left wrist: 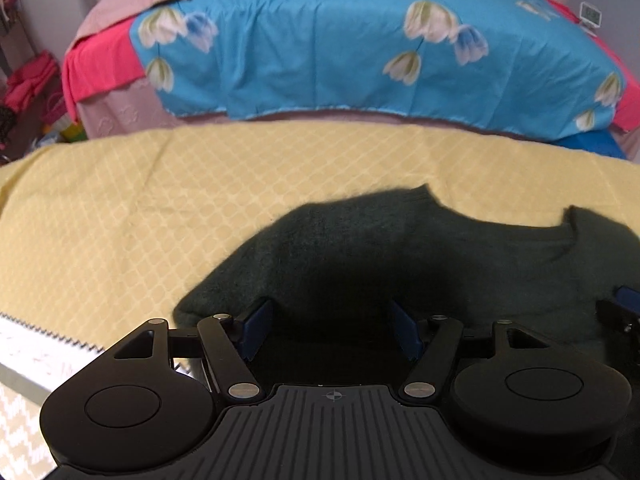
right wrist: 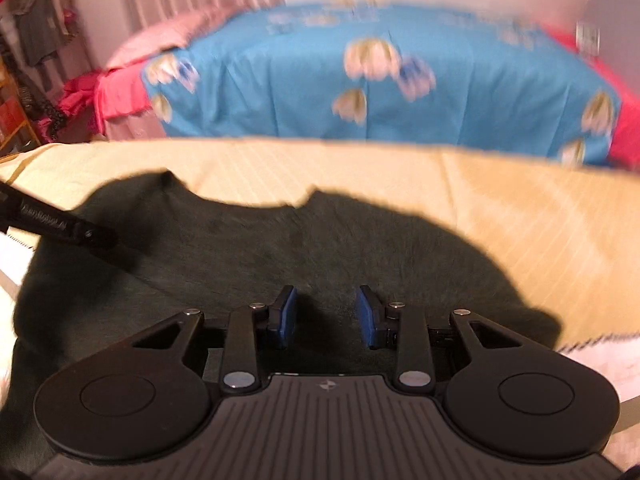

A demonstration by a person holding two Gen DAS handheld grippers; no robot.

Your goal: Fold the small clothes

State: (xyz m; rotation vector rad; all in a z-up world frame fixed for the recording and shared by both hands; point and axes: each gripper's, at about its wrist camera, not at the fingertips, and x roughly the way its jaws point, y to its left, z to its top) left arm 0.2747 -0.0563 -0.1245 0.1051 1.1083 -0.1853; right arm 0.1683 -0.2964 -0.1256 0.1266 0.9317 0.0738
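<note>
A dark green knitted top [left wrist: 400,248] lies spread flat on the yellow quilted cloth [left wrist: 160,200], its neckline toward the far side. It also shows in the right wrist view [right wrist: 280,248]. My left gripper [left wrist: 332,330] is open, low over the garment's left part, with nothing between its blue pads. My right gripper [right wrist: 326,316] is open, low over the garment's right part, also empty. The right gripper's tip shows at the right edge of the left wrist view [left wrist: 622,308]. The left gripper shows at the left of the right wrist view [right wrist: 96,236].
The yellow cloth [right wrist: 520,208] covers the work surface. Behind it stands a bed with a blue floral cover [left wrist: 360,40] and red sheet [left wrist: 100,68]. A white zigzag-edged fabric [left wrist: 36,340] lies at the near left edge. Clutter fills the far left corner [left wrist: 28,80].
</note>
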